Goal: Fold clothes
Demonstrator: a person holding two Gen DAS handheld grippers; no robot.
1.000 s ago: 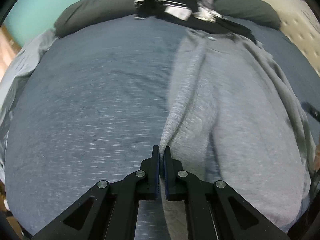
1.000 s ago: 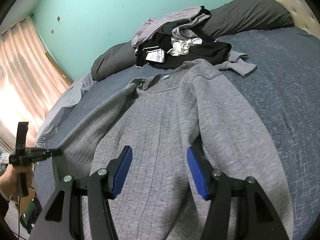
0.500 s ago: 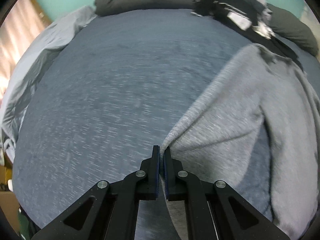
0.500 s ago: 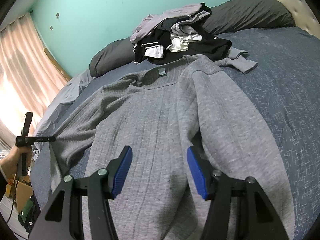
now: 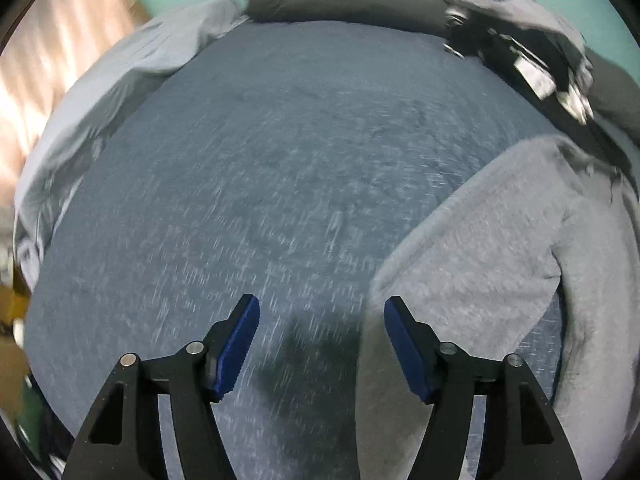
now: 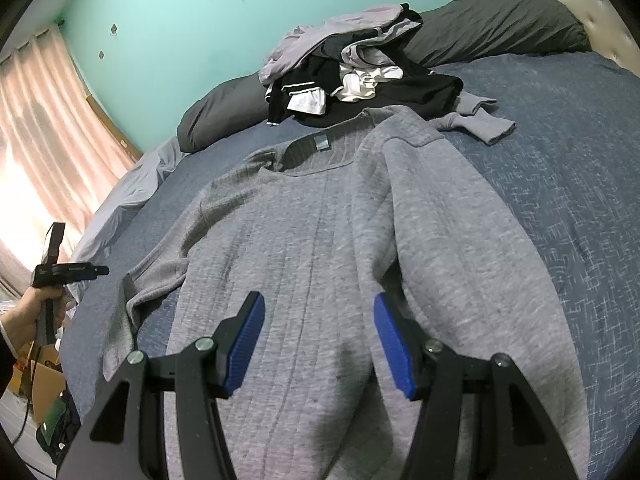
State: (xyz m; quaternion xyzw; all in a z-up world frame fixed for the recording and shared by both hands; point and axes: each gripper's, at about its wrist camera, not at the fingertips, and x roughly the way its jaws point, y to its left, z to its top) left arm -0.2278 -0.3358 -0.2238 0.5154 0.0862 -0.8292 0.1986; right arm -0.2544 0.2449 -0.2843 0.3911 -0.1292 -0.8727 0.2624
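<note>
A grey sweater (image 6: pixel 320 240) lies face up on the blue bed cover (image 6: pixel 580 160), collar toward the pillows. One sleeve (image 6: pixel 460 240) is folded along its body; the other sleeve (image 6: pixel 152 280) is spread out sideways. My left gripper (image 5: pixel 322 320) hangs over the bed, jaws opening, pads pressing nothing. That sleeve's cuff (image 5: pixel 400 280) lies loose by its right finger (image 5: pixel 404 336). From the right wrist view the left gripper (image 6: pixel 68 270) shows at the far left in a person's hand (image 6: pixel 28 312). My right gripper (image 6: pixel 318 320) stands open above the sweater's body, holding nothing.
A pile of dark and light clothes (image 6: pixel 352 76) sits against dark grey pillows (image 6: pixel 500 28) at the bed's head. A pale sheet (image 5: pixel 120 76) hangs over the bed's side by the curtain (image 6: pixel 40 120). A cardboard box (image 6: pixel 44 392) stands on the floor.
My left gripper pulled the sleeve's cuff outward across the bed while shut on it, then opened and let it go. The right gripper stayed still and open.
</note>
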